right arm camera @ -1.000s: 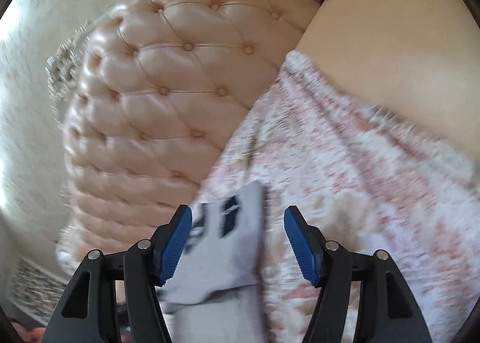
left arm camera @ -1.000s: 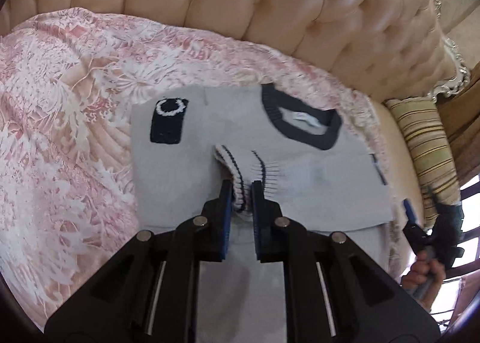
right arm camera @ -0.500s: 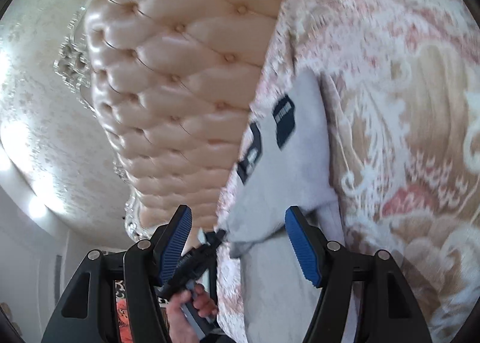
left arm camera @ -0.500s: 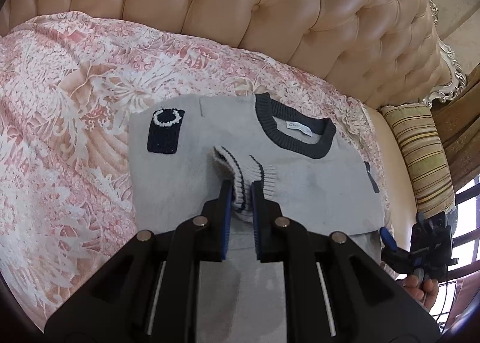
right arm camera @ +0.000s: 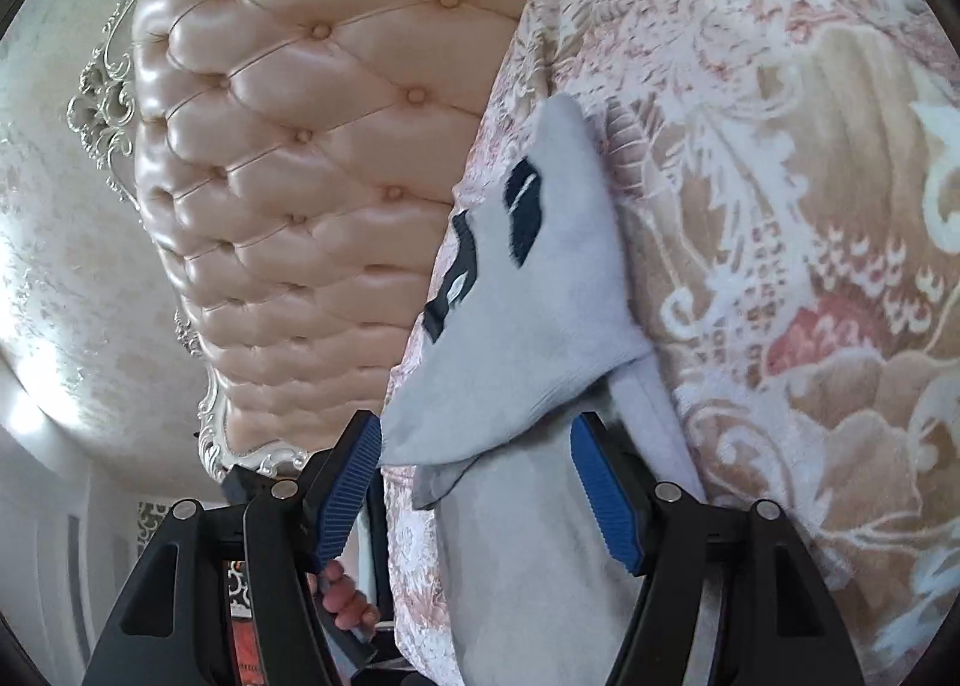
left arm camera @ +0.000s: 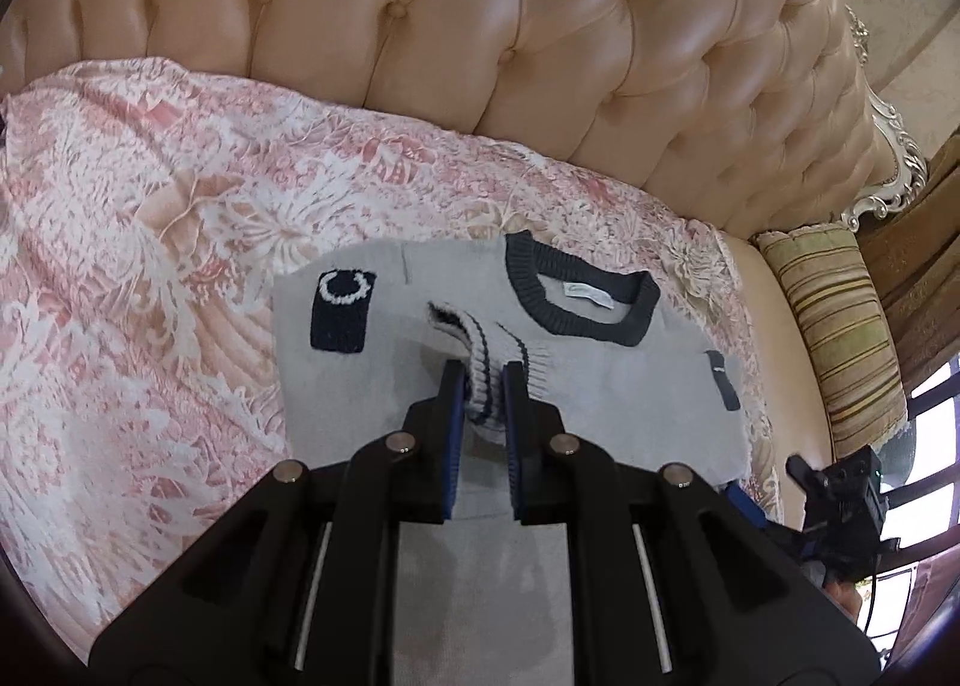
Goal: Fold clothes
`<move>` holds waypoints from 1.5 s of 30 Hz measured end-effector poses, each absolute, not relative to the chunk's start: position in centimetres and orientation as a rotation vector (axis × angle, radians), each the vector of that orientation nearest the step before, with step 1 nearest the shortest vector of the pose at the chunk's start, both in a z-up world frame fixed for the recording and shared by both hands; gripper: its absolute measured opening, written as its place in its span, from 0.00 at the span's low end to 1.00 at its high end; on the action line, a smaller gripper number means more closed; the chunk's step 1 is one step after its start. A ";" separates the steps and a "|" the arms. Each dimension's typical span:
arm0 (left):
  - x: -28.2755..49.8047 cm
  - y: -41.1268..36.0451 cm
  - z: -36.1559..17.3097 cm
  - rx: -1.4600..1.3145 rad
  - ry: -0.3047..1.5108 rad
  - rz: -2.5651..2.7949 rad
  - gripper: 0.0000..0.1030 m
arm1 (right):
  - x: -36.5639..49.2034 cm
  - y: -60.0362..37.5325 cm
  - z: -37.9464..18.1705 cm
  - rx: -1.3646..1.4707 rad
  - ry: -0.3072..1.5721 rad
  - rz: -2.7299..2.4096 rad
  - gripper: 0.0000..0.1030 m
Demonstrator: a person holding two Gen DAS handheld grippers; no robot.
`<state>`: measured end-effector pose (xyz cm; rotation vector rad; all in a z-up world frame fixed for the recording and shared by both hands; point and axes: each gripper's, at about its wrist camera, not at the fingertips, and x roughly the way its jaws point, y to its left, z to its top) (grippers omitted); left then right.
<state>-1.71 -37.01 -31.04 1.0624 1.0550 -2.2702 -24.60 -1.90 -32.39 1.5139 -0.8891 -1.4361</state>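
Note:
A grey sweater (left arm camera: 600, 398) with a navy collar (left arm camera: 576, 296) and a navy patch (left arm camera: 339, 311) lies flat on the pink floral bedspread (left arm camera: 150, 266). My left gripper (left arm camera: 483, 371) is shut on the striped sleeve cuff (left arm camera: 480, 344), holding it just above the sweater's chest. In the right wrist view my right gripper (right arm camera: 480, 476) is open at the sweater's (right arm camera: 528, 338) side. A folded corner of grey fabric lies between its blue pads (right arm camera: 606, 494), unpinched. Its black body (left arm camera: 840, 500) shows at the sweater's lower right corner.
A tufted peach headboard (left arm camera: 480, 56) runs along the far side of the bed. A striped pillow (left arm camera: 840, 338) leans at the right end beside a window. A hand (right arm camera: 345, 596) shows behind my right gripper's left finger.
The left gripper has lifted slightly with the cuff. The right gripper has swung round and come in low at the sweater's corner, which now sits between its jaws.

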 end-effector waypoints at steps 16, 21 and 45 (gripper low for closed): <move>0.3 -37.4 -35.7 1.138 1.068 -2.105 0.05 | -24.1 -1.6 -32.5 1.480 -0.870 -1.789 0.31; 1.3 -37.8 -34.6 1.040 1.166 -2.150 0.06 | -23.7 -1.7 -31.8 1.491 -0.799 -1.779 0.34; 1.6 -39.4 -36.2 0.895 1.574 -2.054 0.22 | -25.2 -4.5 -30.5 1.383 -0.424 -1.910 0.51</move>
